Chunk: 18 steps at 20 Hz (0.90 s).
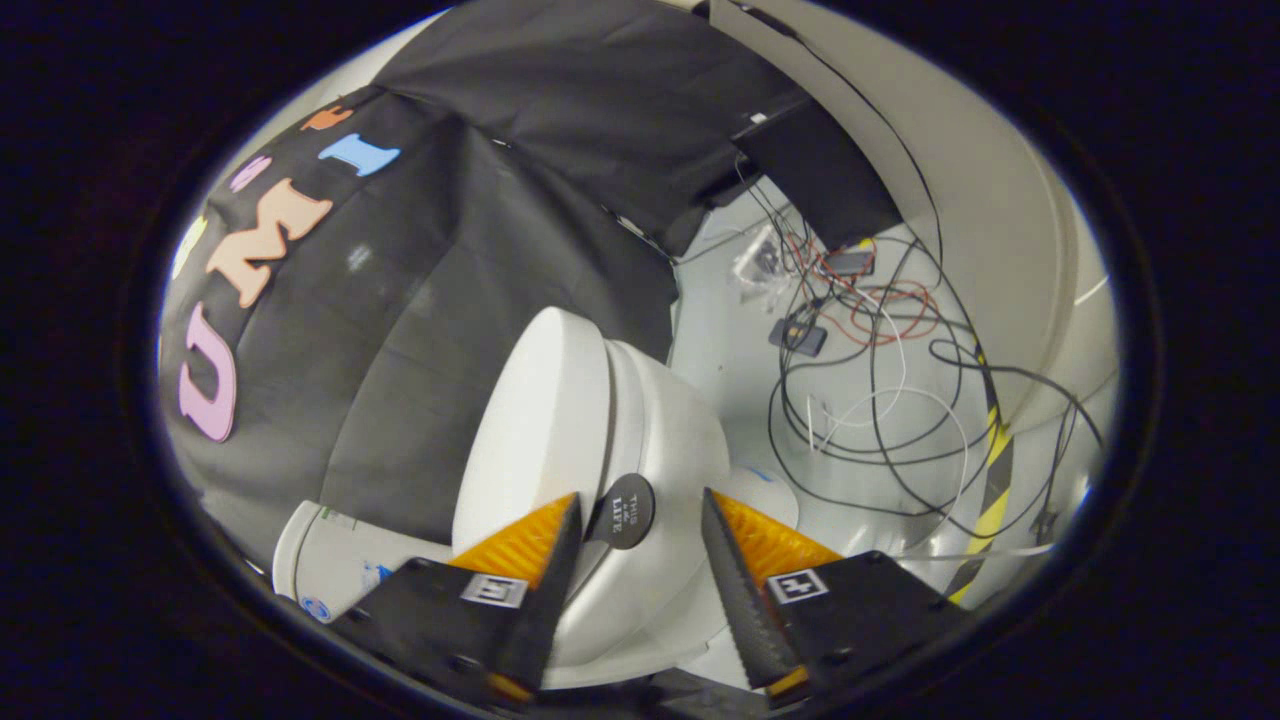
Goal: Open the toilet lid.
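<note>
The tool (640,545) stands wide, its fingers (535,560) gripping nothing. The toilet lid (535,430) rises just ahead of them, tilted up off the toilet (665,450). A dark round tab (622,511) sits between the fingertips at the lid's front edge. The lid looks like rigid, smooth plastic: light, hinged, probably slippery, so the tab or the lid's rim seems the sensible hold. The hinge is hidden, the toilet's base is cut off behind the fingers, and loose cables (880,400) sprawl on the floor (730,370) beyond.

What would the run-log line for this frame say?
stage: lid raised | gripper: open, fingers astride toilet front | lid: up against black cloth | floor: loose cables beyond
</note>
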Tool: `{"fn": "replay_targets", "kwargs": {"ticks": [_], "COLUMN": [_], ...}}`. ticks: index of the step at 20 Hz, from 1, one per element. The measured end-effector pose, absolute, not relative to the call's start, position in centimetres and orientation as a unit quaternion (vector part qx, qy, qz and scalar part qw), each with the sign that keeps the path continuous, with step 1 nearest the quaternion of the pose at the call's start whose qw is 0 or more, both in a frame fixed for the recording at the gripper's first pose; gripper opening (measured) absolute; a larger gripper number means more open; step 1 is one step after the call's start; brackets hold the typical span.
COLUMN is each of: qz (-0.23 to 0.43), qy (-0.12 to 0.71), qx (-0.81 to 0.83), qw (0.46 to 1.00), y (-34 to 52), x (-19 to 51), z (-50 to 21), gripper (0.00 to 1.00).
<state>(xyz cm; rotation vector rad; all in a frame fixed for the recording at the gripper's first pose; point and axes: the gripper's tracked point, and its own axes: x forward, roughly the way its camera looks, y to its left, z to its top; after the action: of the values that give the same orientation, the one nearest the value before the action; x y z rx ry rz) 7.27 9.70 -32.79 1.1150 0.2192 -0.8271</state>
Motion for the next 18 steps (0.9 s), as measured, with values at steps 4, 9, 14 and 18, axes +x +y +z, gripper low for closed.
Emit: {"fn": "replay_targets", "kwargs": {"ticks": [4, 9, 14, 18], "qz": [-0.365, -0.353, -0.345, -0.342], "qy": [0.092, 0.086, 0.079, 0.086], "qx": [0.537, 0.561, 0.563, 0.539], "qw": [0.755, 0.744, 0.747, 0.765], "y": [9.4, 9.4, 9.0, 9.3], "x": [8.8, 9.6, 9.6, 9.6], "z": [-32.8, -32.8, -32.5, -31.6], "gripper": [0.54, 0.28, 0.14, 0.12]}}
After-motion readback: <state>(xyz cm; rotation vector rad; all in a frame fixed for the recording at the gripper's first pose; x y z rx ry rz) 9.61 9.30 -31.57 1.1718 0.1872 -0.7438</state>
